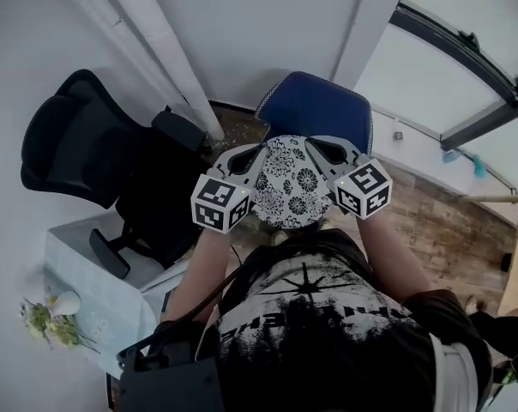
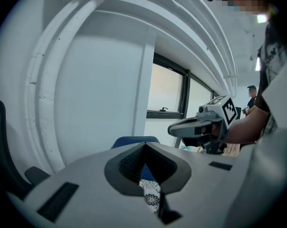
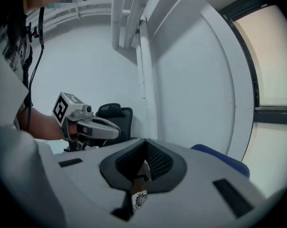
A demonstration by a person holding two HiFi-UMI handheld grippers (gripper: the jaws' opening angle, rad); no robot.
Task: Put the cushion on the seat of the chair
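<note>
the cushion (image 1: 289, 183) is being gripped by both claws, the left claw (image 1: 257, 154) shut tight on its 10 o'clock rim and the right claw (image 1: 317, 149) on its 2 o'clock rim. the blue chair (image 1: 315, 106) is lying at 12 o'clock beyond it, about equally near both hands.

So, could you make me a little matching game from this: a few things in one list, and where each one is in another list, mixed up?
Things:
1 cushion
2 blue chair
3 black office chair
4 flowers

Places:
A at the left of the head view, beside the pale table
B pinched between the left gripper and the right gripper
C on the table's near corner, lower left
D in the room's corner, just beyond the cushion

Pairs: 1-B, 2-D, 3-A, 4-C
</note>
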